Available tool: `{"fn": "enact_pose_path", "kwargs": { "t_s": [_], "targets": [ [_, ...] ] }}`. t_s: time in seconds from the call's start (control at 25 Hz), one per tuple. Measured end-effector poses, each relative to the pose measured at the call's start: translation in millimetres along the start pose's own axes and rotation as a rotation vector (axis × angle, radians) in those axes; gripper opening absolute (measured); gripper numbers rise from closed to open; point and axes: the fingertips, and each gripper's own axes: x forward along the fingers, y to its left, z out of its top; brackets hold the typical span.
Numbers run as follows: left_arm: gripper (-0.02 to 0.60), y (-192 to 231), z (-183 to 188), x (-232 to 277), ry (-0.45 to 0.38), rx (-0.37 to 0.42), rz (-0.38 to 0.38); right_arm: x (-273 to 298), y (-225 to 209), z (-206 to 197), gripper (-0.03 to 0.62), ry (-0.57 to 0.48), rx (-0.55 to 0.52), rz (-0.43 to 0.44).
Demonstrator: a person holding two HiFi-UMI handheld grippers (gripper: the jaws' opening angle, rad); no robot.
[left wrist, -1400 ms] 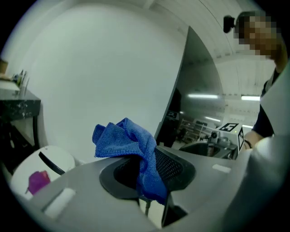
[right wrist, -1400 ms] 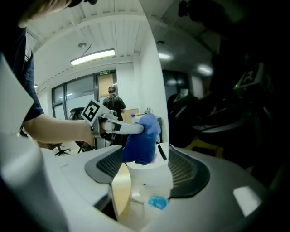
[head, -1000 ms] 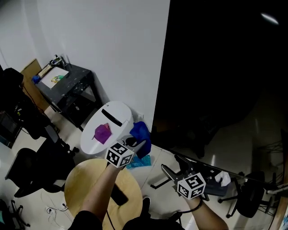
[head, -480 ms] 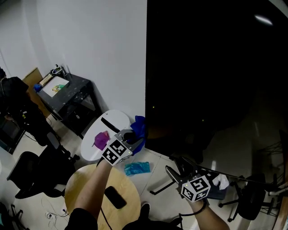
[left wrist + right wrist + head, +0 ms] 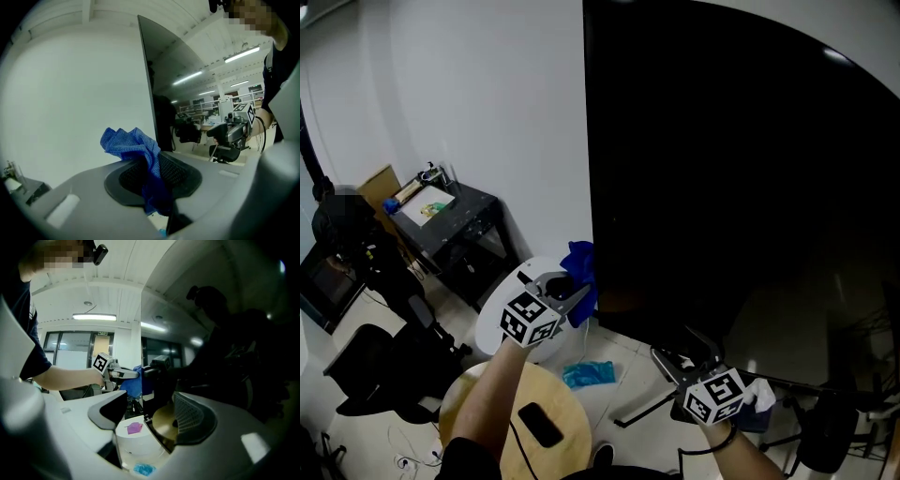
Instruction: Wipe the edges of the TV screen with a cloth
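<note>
Now your left gripper [image 5: 574, 298] has just pinched tighter on the crumpled, nubby blue cloth [image 5: 579, 262], just beside the left edge of the flat, glossy black TV screen [image 5: 722, 187]. Your right gripper [image 5: 673, 345] holds its mesh-padded jaws apart, empty.

A black phone [image 5: 541, 424] lies on the round wooden table [image 5: 564, 386]. Beside the table, a teal cloth [image 5: 588, 374] lies on the pale floor [image 5: 614, 342].

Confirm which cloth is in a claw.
The dark blue cloth, pinched in the left claw. The purple one lies on the white table, the teal one on the floor.
</note>
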Motion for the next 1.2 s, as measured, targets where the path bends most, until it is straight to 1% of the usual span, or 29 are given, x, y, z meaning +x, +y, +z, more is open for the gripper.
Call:
{"fn": "enact_pose_path", "kwargs": {
  "t_s": [0.2,0.4,0.68,0.88,1.04,1.2],
  "targets": [
    [0.077,6.9,43.0,-12.5,-0.012,0.090,0.023,-8.8,3.2,39.2,0.322,-0.062,-0.048,0.024],
    [0.077,7.5,84.8,-23.7,-0.026,0.157,0.054,-27.3,-1.1,81.5,0.321,-0.115,-0.108,0.034],
    [0.077,19.9,161.9,-38.1,-0.089,0.241,0.092,-53.0,-10.5,168.4,0.318,-0.242,-0.209,0.040],
    [0.077,24.9,208.5,-53.5,-0.085,0.340,0.113,-76.5,-0.4,212.8,0.316,-0.321,-0.238,0.038],
    [0.077,29.2,252.2,-67.0,-0.118,0.385,0.134,-93.1,6.5,242.9,0.313,-0.375,-0.252,0.038],
    [0.077,30.5,289.6,-78.3,-0.135,0.434,0.155,-102.8,14.1,273.8,0.313,-0.411,-0.301,0.042]
  ]
}}
